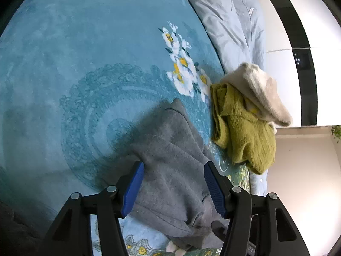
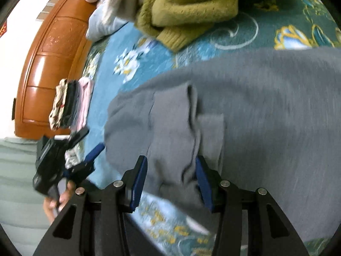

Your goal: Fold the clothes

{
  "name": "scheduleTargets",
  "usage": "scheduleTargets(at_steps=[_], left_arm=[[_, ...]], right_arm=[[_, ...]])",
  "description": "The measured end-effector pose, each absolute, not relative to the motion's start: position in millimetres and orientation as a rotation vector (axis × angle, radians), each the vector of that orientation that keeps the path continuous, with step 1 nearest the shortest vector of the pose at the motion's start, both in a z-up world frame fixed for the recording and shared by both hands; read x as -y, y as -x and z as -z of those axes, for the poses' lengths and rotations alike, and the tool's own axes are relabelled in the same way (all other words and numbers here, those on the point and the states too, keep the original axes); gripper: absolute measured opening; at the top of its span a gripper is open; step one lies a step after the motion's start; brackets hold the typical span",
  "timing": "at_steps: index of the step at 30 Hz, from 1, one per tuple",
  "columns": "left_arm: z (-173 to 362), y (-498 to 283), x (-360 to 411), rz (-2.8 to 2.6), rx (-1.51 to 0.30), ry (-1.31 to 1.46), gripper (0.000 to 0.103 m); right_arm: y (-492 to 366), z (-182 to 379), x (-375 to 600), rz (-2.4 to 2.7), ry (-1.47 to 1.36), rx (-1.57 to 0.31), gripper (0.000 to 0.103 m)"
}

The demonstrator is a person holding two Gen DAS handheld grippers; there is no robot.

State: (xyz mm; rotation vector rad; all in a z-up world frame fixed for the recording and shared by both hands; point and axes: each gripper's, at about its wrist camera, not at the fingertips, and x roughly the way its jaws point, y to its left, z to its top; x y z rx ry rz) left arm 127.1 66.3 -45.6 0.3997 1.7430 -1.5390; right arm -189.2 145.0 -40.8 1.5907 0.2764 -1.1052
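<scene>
Covering teal floral bedspread (image 1: 74, 53): grey garment (image 1: 170, 160) between parted left hand-held gripper (image 1: 173, 166), right hand-held gripper (image 2: 171, 162).

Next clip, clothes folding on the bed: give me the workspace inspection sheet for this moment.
Surface: teal floral bedspread, soft, mostly bare.
Job's things: grey garment spread out, edges bunched.
Clutter: olive knit sweater with cream fleece garment on it; folded stack near the bed edge.
Grippers: left gripper and right gripper each straddle grey fabric; whether the pads press is unclear.
Cables: nothing seen.
Surroundings: wooden headboard, pale quilt, white wall.
</scene>
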Motion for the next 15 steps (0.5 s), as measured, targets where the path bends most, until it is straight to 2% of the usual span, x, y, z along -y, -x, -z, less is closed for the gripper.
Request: scheduleTargets(at_steps=[4, 5, 9, 15], left_arm=[[42.4, -124.6, -67.4, 1.564, -1.72, -0.423, 0.063], [42.6, -125.4, -67.9, 1.563, -1.723, -0.422, 0.063], [43.5, -131.3, -69.3, 1.544, -1.739, -0.4, 0.063], [36.4, -136.4, -72.5, 1.544, -1.694, -0.376, 0.063]], right_arm=[[188.1, 45.8, -154.2, 1.135, -1.618, -0.252, 0.047], [189.6, 47.8, -154.5, 1.149, -1.625, -0.241, 0.043], [195.6, 53.2, -147.7, 1.215, -1.662, -0.186, 0.013], [174.9, 5.5, -152.9, 1.25, -1.517, -0.183, 0.009]])
